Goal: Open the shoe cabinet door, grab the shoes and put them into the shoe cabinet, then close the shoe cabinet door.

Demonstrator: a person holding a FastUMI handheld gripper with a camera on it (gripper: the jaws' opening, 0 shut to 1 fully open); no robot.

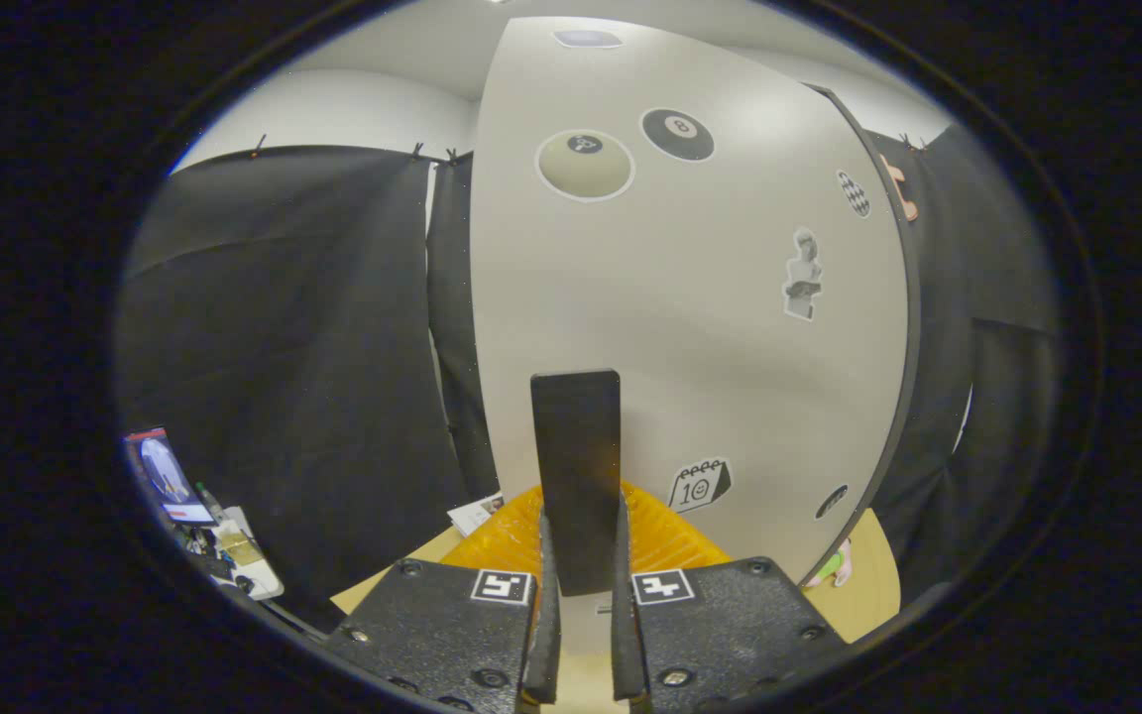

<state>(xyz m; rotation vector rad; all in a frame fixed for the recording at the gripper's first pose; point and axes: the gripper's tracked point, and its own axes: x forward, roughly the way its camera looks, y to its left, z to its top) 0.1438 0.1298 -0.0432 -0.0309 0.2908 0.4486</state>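
The pale shoe cabinet door [690, 297] stands right ahead, swung partly out, with several stickers on its face. A dark upright handle [577, 466] sticks out from it low down. My gripper [579, 555] is shut on this handle, with one finger pressed on each side of its lower end. An orange ribbed mat [670, 540] lies on the wooden floor just beyond the fingers, at the foot of the door. A shoe is not to be made out.
Black cloth walls [293, 377] hang on both sides of the door. A white tray with small items [234, 555] and a screen [163, 476] sit low on the left. A paper [477, 513] lies by the mat; something small and green [832, 567] lies beside the door's lower right edge.
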